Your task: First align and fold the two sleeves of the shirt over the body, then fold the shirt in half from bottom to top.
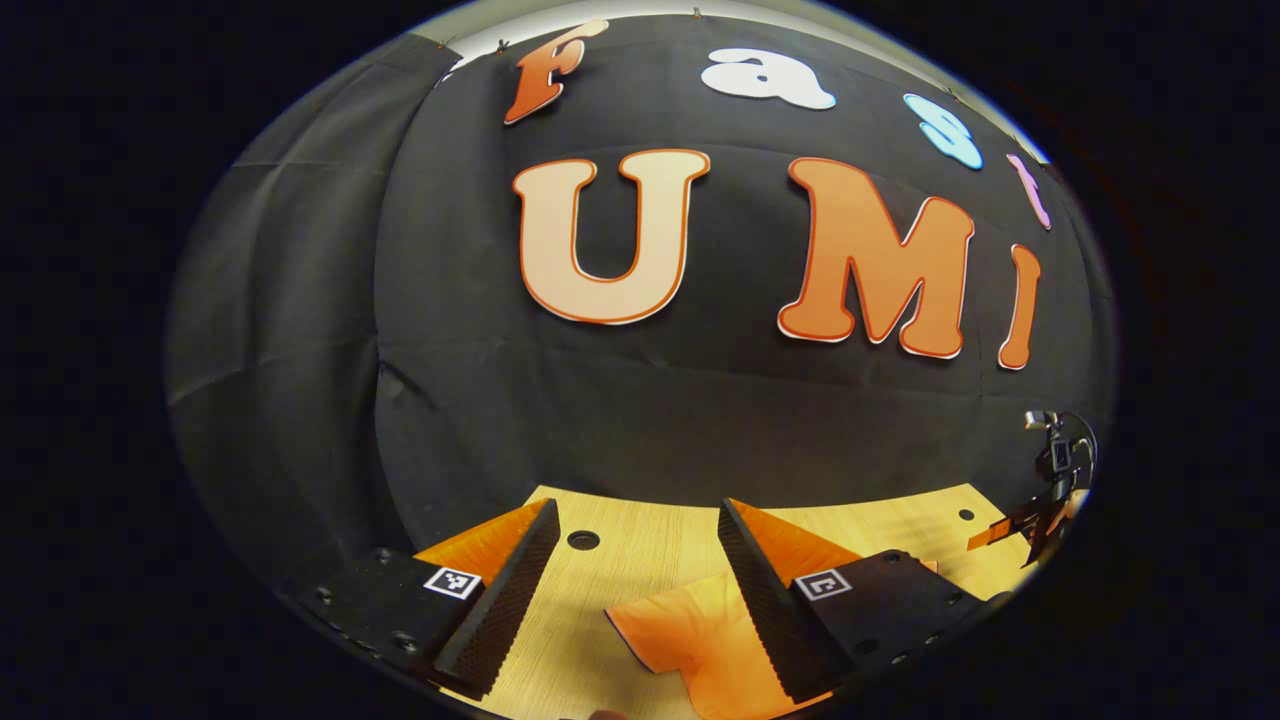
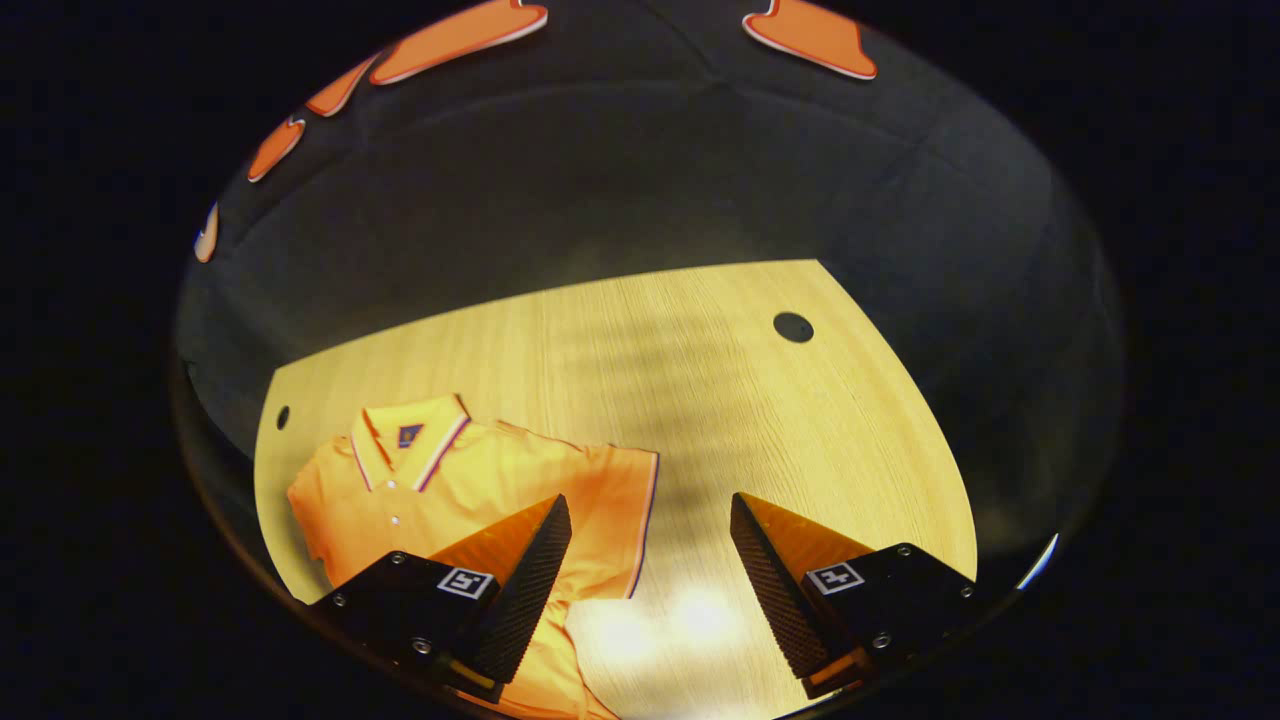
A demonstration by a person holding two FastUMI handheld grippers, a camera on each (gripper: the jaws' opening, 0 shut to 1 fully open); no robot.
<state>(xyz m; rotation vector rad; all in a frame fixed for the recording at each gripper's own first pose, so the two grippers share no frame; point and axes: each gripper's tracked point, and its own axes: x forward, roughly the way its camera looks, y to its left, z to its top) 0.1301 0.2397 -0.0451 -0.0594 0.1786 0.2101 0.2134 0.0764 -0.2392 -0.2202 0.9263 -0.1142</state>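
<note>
Right gripper view looks down on a light wooden table (image 2: 700, 400) where an orange polo shirt (image 2: 440, 490) lies flat toward the left side. The shirt has a turned-down collar (image 2: 405, 445) edged with thin dark and white stripes, small white buttons down a short placket, and a short sleeve (image 2: 625, 510) spread outward with the same striped trim along its hem. The right gripper (image 2: 650, 555) hovers above the table with its fingers spread wide and nothing between them; one finger overlaps the shirt's chest area from the camera's angle, the other sits over bare wood. Left gripper view shows the left gripper (image 1: 635, 570) also spread apart and empty, low over the table, with an orange sleeve (image 1: 690, 630) of the shirt lying just beside and partly under one finger. Round dark holes mark the tabletop.
</note>
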